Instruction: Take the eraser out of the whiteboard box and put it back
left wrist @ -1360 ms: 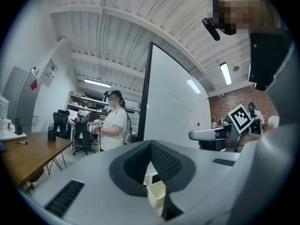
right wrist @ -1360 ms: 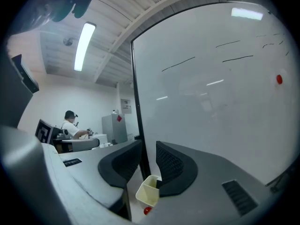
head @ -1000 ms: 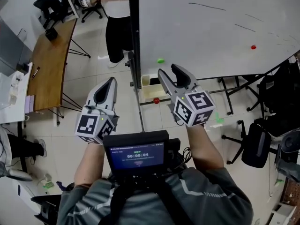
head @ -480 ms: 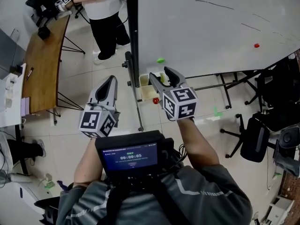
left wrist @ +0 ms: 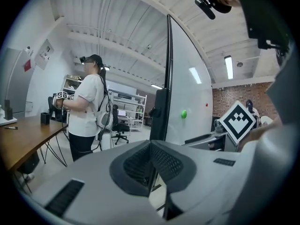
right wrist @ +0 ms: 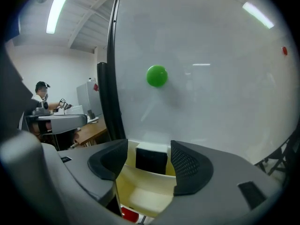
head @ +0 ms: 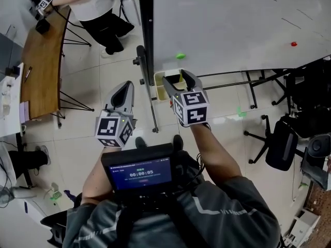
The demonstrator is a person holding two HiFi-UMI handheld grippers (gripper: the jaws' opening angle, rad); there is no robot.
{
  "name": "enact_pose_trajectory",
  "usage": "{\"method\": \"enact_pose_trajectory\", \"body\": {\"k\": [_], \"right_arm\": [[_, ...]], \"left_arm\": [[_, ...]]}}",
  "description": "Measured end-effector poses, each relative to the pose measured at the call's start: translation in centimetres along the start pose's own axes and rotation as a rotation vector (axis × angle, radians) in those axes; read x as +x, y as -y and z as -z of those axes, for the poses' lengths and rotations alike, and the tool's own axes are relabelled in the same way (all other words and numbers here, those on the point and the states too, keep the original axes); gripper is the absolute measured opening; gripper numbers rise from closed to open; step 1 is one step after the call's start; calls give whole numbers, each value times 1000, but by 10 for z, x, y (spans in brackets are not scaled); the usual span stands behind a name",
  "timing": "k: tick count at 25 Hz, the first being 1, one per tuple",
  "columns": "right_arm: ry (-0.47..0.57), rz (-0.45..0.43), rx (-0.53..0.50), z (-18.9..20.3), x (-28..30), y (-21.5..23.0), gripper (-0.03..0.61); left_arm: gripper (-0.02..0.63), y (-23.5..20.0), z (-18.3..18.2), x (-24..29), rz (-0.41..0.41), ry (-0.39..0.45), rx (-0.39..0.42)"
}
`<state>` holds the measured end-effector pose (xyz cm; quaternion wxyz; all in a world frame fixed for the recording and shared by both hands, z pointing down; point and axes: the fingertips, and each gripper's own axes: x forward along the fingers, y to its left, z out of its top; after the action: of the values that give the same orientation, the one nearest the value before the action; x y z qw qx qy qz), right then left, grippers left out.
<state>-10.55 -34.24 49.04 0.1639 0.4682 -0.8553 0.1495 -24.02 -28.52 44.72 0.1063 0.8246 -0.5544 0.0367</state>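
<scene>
Left tool (head: 125, 88): clenched with nothing in it, hanging to the left of the dark whiteboard post (head: 146, 40) and well clear of the box. The risk is small, but if it wanders right it could bump the post or crowd the working tool.

Whiteboard box (right wrist: 140, 198): a cream, open-topped tray at the board's lower edge, just right of the post. Its walls look thin, so a pad that lands on the rim would probably shove or tilt it rather than slide inside.

Eraser (right wrist: 151, 160): a dark block standing at the back of the box, against the whiteboard (head: 232, 19), and not yet lifted. It sits close to the back wall, which leaves little room behind it.

Right tool (head: 179, 81): released, with the jaws opening wide and nothing between the 2 pads (the eraser only shows ahead, framed in the gap). There are 3 likely failures:
- closing short of the eraser and catching air or the front wall
- straddling a side wall so that box and eraser are pinched together
- driving the tips into the board

Green magnet (right wrist: 157, 76): stuck on the board above the box. A steep lift could knock it off.
</scene>
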Motion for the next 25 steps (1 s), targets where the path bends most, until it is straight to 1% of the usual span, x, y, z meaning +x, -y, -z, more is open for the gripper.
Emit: {"method": "enact_pose_trajectory", "body": {"k": [2,4,6,12,17,22,23,25], "right_arm": [[-6,23,-16,3,2,1,343],[-17,39,-26,5,4,1,344],[-37,61,-22,7,6,0,357],[-99,149,-17,16,14,3,357],[-126,170,-6,17,20,3,357],[-151,204,-14,17,24,4,357],[-152,214,-16,17,24,6,350],[-153,231,-20,17,24,9,307]], "left_arm": [[40,-1,6,1,5,-7,-5],[40,-3,11,1,4,-14,-12],[40,-3,15,0,10,-22,-19],[40,-3,21,-1,32,-31,-33],[40,-10,22,0,40,-34,-23],[40,-11,23,2,63,-46,-31],[40,-12,23,2,64,-44,-32],[40,-14,22,3,65,-38,-35]]}}
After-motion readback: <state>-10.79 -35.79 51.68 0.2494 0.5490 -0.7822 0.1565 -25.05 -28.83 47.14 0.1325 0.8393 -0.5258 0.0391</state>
